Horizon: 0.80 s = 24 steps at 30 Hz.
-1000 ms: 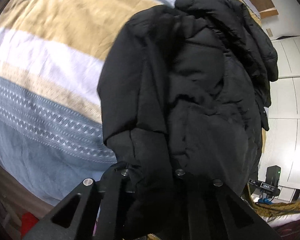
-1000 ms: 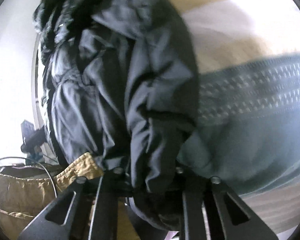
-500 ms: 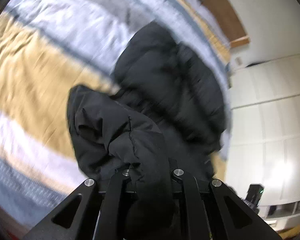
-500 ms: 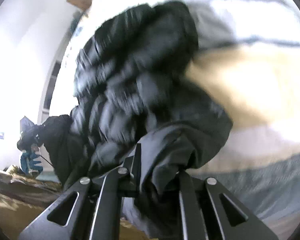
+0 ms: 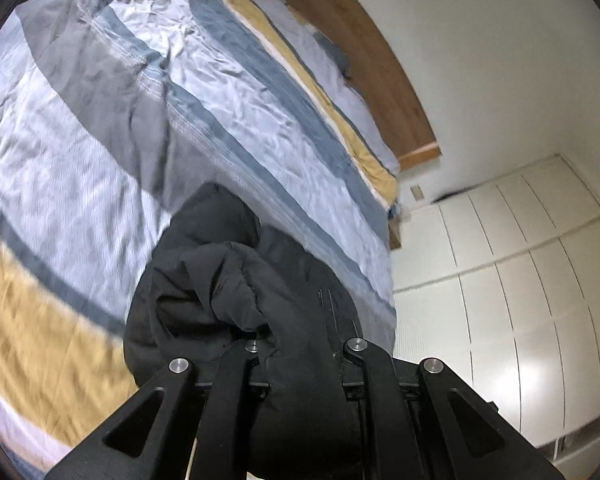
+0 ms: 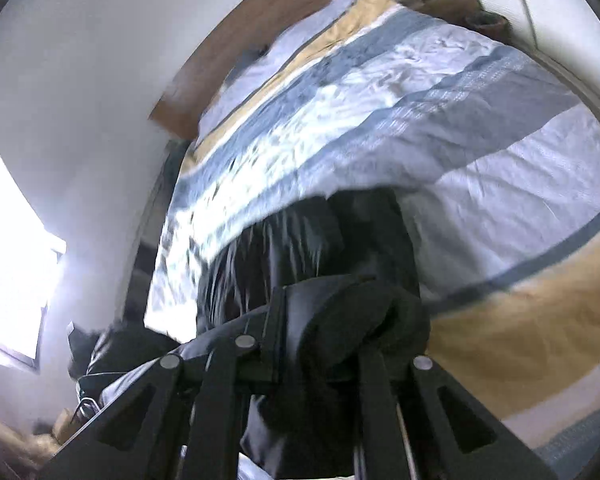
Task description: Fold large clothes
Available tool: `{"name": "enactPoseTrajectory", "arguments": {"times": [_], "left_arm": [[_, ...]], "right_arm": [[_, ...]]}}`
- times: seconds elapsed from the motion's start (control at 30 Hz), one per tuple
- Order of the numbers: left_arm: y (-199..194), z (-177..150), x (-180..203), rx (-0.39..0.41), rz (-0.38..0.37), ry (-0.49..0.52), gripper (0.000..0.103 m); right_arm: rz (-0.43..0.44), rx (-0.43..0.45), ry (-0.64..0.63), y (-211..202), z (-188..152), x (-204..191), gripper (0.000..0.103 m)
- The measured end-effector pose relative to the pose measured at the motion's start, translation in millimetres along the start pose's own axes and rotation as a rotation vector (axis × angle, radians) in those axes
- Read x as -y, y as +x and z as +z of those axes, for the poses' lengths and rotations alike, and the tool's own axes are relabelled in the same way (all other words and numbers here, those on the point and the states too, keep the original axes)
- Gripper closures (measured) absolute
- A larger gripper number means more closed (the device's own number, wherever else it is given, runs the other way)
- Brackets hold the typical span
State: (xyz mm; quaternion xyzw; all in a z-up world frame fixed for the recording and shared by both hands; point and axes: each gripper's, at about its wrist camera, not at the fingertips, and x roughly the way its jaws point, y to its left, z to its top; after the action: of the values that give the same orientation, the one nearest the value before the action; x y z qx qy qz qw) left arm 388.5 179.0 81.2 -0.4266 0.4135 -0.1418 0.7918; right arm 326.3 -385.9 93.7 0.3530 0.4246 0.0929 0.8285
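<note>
A black padded jacket (image 5: pixel 236 280) hangs bunched over the striped bedspread (image 5: pixel 148 92). My left gripper (image 5: pixel 300 352) is shut on a thick fold of it, and the cloth spills forward and down between the fingers. In the right wrist view the same black jacket (image 6: pixel 308 248) stretches ahead over the bed, and my right gripper (image 6: pixel 304 344) is shut on another rolled edge of it. The fingertips of both grippers are buried in the fabric.
The bed has blue, grey, white and mustard stripes (image 6: pixel 440 92) and a wooden headboard (image 5: pixel 364 52). White wardrobe doors (image 5: pixel 520 280) stand to the right of the bed. A bright window (image 6: pixel 8 264) and dark clutter (image 6: pixel 100 344) lie off the bed's left side.
Both grippers have risen and tilted up, lifting the jacket's held edges off the bed. The jacket fills far less of each view, and the headboard and walls have come into sight.
</note>
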Motion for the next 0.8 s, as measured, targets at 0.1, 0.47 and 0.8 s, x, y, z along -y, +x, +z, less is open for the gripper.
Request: {"name": "enactPoseTrajectory", "arguments": {"times": [0.1,0.47,0.8], "left_arm": [[27.4,30.4,-8.6,0.002,0.047,-0.013,0.092],[158.8,102.0,-64.9,-0.066,0.230,-0.110,0.085],[215.2,114.7,-94.5,-0.159,0.268,-0.179,0.069]], "right_arm": [[-0.040,0.009,0.058,30.9,31.8,5.4,0.094],[-0.278,-0.043,0.228,176.4,118.1,48.7,0.093],[-0.287,-0.094,0.339,248.0,130.5,84.5,0.089]]}}
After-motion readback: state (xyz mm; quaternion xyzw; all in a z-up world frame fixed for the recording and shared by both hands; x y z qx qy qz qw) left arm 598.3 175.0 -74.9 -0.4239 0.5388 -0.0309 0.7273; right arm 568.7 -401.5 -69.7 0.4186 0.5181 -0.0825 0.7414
